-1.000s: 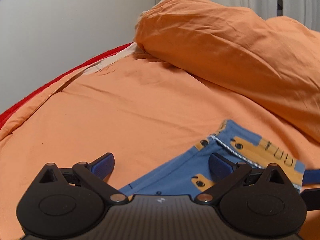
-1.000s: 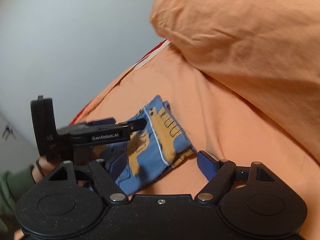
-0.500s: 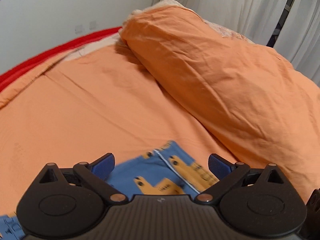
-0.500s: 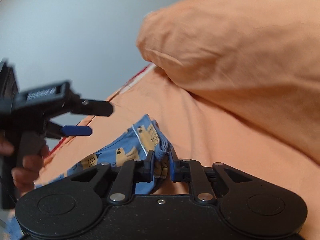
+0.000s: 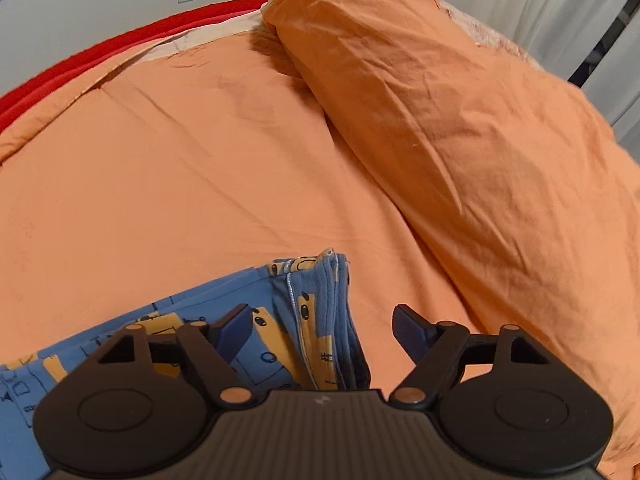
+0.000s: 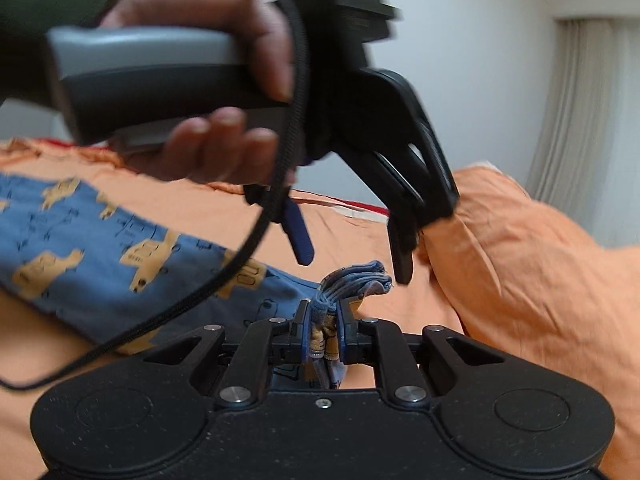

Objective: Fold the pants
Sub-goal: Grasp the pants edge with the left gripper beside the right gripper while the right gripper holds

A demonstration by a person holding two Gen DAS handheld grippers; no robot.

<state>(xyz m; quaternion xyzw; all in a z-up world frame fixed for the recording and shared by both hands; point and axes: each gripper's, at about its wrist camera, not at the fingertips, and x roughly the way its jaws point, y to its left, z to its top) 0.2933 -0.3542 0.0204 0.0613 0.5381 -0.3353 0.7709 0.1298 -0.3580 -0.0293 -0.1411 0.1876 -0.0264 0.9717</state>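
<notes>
Pinching a bunched corner of the pants (image 6: pixel 64 236), the right gripper (image 6: pixel 322 336) has its jaws closed tight on several gathered layers of blue fabric printed with orange vehicles. Just above and beyond that pinch, the left gripper (image 6: pixel 352 256) hangs with its blue-tipped fingers spread apart and holding nothing, gripped by the person's left hand (image 6: pixel 212 80) with a black cable trailing from it. From the left wrist view, the open left gripper (image 5: pixel 324 332) hovers over the same bunched edge of the pants (image 5: pixel 312 320). The garment stretches away to the left across the orange bedsheet (image 5: pixel 180 160), with an orange duvet (image 5: pixel 460 120) heaped to the far right. Folding looks only partly done: layers are gathered, but no neat, flat fold shows yet.
</notes>
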